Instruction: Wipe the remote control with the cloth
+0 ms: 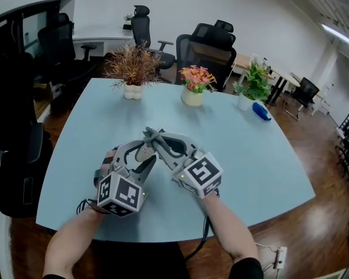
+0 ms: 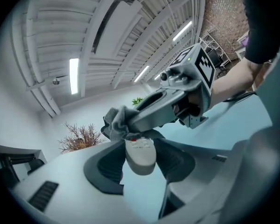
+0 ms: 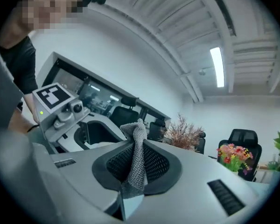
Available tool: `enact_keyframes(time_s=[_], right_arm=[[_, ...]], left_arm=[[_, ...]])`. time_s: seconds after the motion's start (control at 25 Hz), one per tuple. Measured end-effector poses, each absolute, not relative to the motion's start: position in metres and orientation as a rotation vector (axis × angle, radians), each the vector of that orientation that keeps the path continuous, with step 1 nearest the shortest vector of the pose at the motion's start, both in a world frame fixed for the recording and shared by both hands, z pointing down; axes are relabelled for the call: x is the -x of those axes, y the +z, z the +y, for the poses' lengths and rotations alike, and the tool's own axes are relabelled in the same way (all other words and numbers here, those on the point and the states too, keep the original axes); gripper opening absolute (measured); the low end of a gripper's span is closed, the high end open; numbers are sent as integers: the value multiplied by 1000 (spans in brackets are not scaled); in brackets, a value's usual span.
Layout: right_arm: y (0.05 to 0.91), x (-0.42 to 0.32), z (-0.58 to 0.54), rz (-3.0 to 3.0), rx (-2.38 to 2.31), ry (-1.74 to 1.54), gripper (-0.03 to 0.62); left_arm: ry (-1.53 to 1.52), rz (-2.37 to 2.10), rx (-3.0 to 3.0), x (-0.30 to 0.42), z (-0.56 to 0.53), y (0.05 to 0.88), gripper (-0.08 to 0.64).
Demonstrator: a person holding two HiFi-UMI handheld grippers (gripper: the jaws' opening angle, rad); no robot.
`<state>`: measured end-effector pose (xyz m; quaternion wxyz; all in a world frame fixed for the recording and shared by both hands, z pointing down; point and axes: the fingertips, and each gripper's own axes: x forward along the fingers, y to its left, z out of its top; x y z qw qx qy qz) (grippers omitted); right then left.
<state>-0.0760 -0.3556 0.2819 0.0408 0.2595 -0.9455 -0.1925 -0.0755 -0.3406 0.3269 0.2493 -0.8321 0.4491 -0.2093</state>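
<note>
Both grippers are held up over the light blue table (image 1: 262, 156) with their tips meeting. My left gripper (image 1: 145, 153) is shut on a white remote control (image 2: 140, 154), which points out from between its dark pads. My right gripper (image 1: 158, 141) is shut on a grey cloth (image 3: 136, 164) that stands up from between its jaws. In the left gripper view the cloth (image 2: 114, 122) is bunched against the far end of the remote, right by its red button. In the head view the cloth (image 1: 153, 135) shows as a small grey tuft where the two grippers meet.
Three potted plants stand along the table's far side: a dried brown one (image 1: 132, 68), pink flowers (image 1: 195, 85) and a green one (image 1: 254, 86). A blue object (image 1: 260, 111) lies near the green plant. Office chairs (image 1: 212, 48) stand behind the table.
</note>
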Motion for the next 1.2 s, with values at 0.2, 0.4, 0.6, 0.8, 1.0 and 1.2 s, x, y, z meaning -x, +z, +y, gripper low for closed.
enact_keyframes(time_s=[0.2, 0.4, 0.6, 0.8, 1.0, 1.2], right_arm=[[288, 27, -402, -2804, -1059, -468, 28], [275, -12, -414, -2864, -1176, -344, 28], [265, 15, -387, -2974, -983, -387, 28], [275, -14, -414, -2847, -1221, -332, 28], [241, 48, -325, -3053, -781, -791, 28], [258, 65, -329, -2992, -806, -759, 28]], left_arm=[[-474, 1187, 2277, 65, -334, 316, 194], [-352, 1125, 2364, 53, -329, 309, 195], [-291, 1082, 2356, 51, -325, 301, 193], [267, 1034, 2960, 67, -331, 288, 192], [1066, 940, 3405, 107, -356, 288, 190], [1256, 746, 3431, 102, -349, 278, 190]])
